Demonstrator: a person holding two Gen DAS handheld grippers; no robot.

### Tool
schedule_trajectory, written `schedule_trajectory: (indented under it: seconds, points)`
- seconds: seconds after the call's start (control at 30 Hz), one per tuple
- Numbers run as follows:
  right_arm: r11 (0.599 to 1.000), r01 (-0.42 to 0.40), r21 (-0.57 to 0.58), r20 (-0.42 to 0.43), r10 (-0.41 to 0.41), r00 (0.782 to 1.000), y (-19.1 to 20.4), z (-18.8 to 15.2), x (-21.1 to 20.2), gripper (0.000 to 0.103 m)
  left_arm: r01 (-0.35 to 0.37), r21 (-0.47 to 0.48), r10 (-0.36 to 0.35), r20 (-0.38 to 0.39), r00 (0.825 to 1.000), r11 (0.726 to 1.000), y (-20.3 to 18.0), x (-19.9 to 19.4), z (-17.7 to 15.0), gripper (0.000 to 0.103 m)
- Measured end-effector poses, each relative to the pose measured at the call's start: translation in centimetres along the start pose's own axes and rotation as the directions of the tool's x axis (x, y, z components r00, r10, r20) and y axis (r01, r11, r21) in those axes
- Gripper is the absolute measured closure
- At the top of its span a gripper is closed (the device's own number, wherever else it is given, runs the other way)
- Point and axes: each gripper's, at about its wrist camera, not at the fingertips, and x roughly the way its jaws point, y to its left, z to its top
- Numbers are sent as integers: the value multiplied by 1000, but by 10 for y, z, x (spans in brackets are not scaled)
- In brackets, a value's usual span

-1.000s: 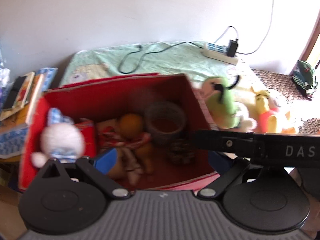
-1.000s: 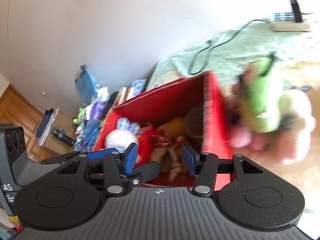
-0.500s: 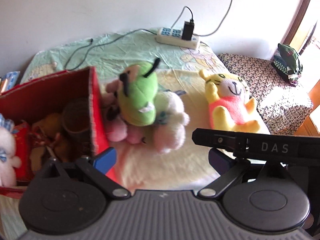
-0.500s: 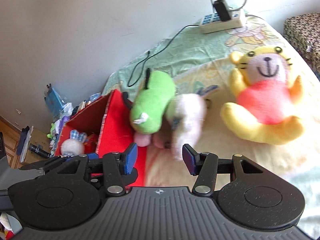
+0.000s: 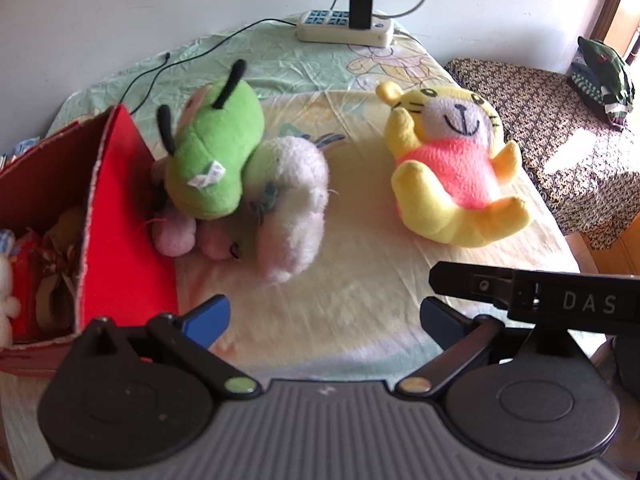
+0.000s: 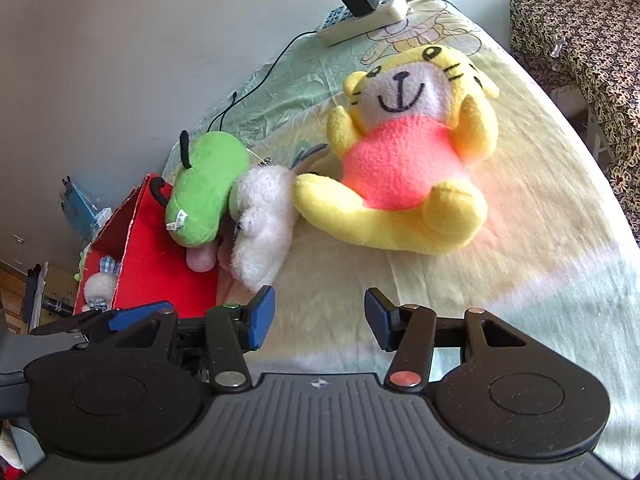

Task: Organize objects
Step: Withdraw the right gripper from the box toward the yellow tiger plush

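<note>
Yellow plush tiger [image 5: 452, 172] [image 6: 404, 160]: lies on its back on the bed [image 5: 360, 280] [image 6: 540, 208], face up. Yellow body, coral-pink shirt, pale face patch with black stitched smile and whiskers, arms raised beside the head, legs splayed toward the cameras. Nothing touches it on the right side; one foot comes close to the white plush in the right wrist view.

White plush [image 5: 292, 200] [image 6: 260, 220]: fluffy, face not readable, lies between the tiger and the box. Green plush [image 5: 216, 152] [image 6: 204, 188] lies across it and leans on the box wall; black antennae, small sewn-in label. Pink plush parts [image 5: 176, 232] show under the green one; shape unclear.

Red box [image 5: 120, 240] [image 6: 160, 264]: open top, at the left edge of the bed, touching the green and pink toys. Inside, a white bunny toy with blue checked ears [image 6: 98, 284] and some brownish items, too blurred to name.

Left gripper [image 5: 324, 316]: blue pads wide apart, holding nothing, hovering above bare sheet in front of the white plush. Right gripper [image 6: 320, 316]: jaws parted, nothing between them, above the sheet just short of the tiger's feet.

Farther out: power strip [image 5: 344, 32] [image 6: 364, 16] with black charger plugged in, at the head of the bed by the wall; black cable trailing across the green sheet. Patterned seat [image 5: 552, 120] beside the bed.
</note>
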Motion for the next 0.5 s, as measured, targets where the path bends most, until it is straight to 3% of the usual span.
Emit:
schedule_trajectory:
  seconds: [0.5]
  points:
    - [990, 50, 128, -16, -48, 999, -40, 3, 8, 49, 35, 69, -32, -37, 999, 997, -27, 39, 10, 3]
